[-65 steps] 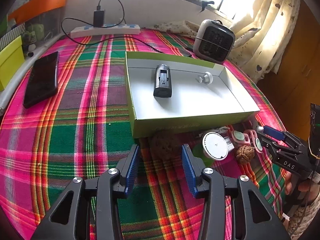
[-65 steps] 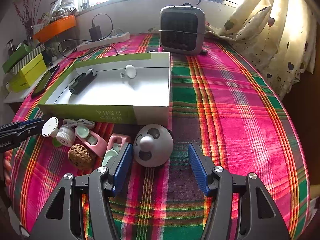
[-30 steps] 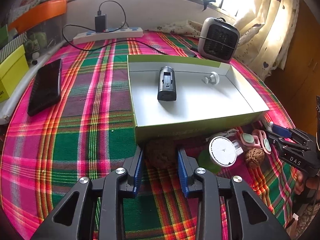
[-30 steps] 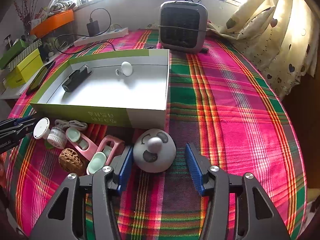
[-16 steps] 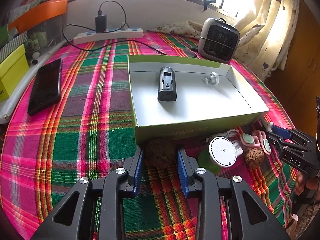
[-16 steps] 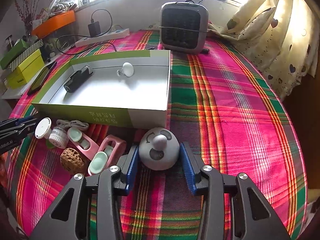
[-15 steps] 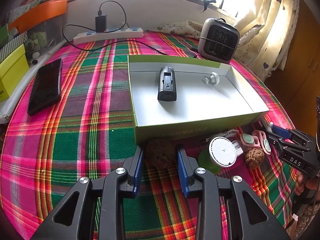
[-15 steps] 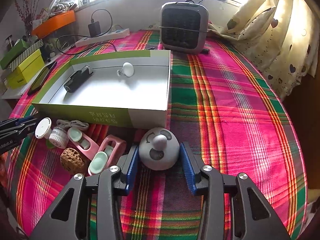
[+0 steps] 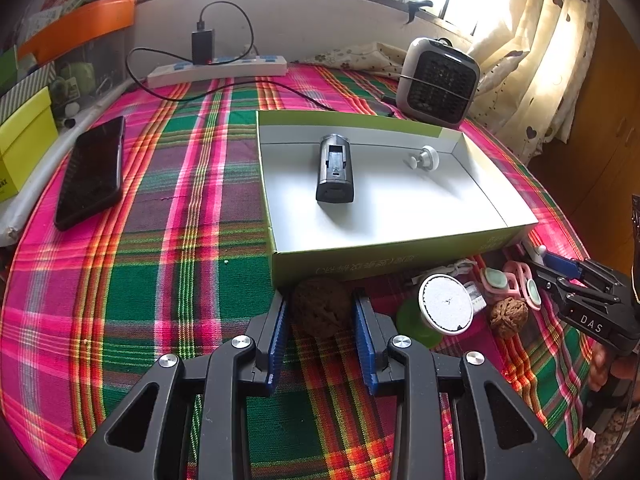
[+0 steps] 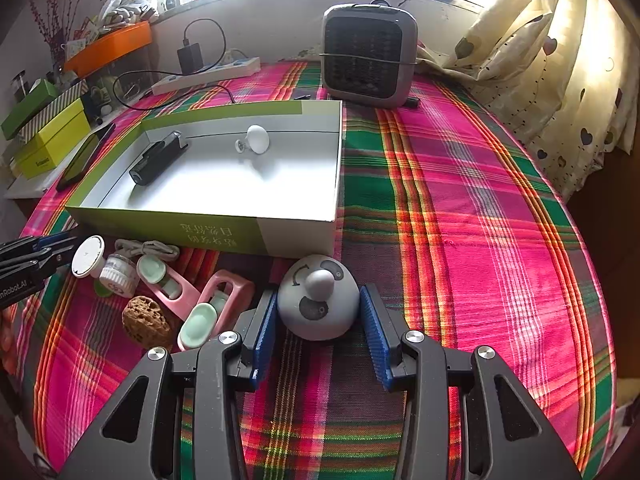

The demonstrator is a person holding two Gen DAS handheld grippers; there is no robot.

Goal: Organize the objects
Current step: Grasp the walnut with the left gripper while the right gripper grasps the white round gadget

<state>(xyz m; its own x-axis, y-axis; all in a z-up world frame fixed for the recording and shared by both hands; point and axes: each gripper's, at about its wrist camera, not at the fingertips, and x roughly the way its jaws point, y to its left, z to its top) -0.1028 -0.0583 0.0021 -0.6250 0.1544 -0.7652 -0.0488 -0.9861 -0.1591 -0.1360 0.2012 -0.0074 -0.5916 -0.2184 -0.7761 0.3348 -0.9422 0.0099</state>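
Note:
My left gripper (image 9: 319, 301) is shut on a brown walnut (image 9: 322, 312) that rests on the plaid cloth just in front of the green-and-white open box (image 9: 360, 266). In the right wrist view my right gripper (image 10: 318, 305) is shut on a grey dome knob (image 10: 320, 300) near the box's (image 10: 160, 229) front right corner. A dark grey device (image 9: 335, 168) and a small white knob (image 9: 424, 159) lie inside the box. Loose by the box front are a white-capped jar (image 9: 446, 304), a second walnut (image 10: 146, 322) and pink clips (image 10: 216, 308).
A black phone (image 9: 90, 170) lies at the left on the cloth. A power strip (image 9: 218, 72) with a charger runs along the back wall. A grey heater (image 10: 368, 52) stands behind the box. Yellow and green boxes (image 10: 52, 136) sit at the left edge, curtains at the right.
Both grippers moved forward and narrowed around their objects. Over the last second the right jaws closed onto the grey dome knob; the left has held still on the walnut.

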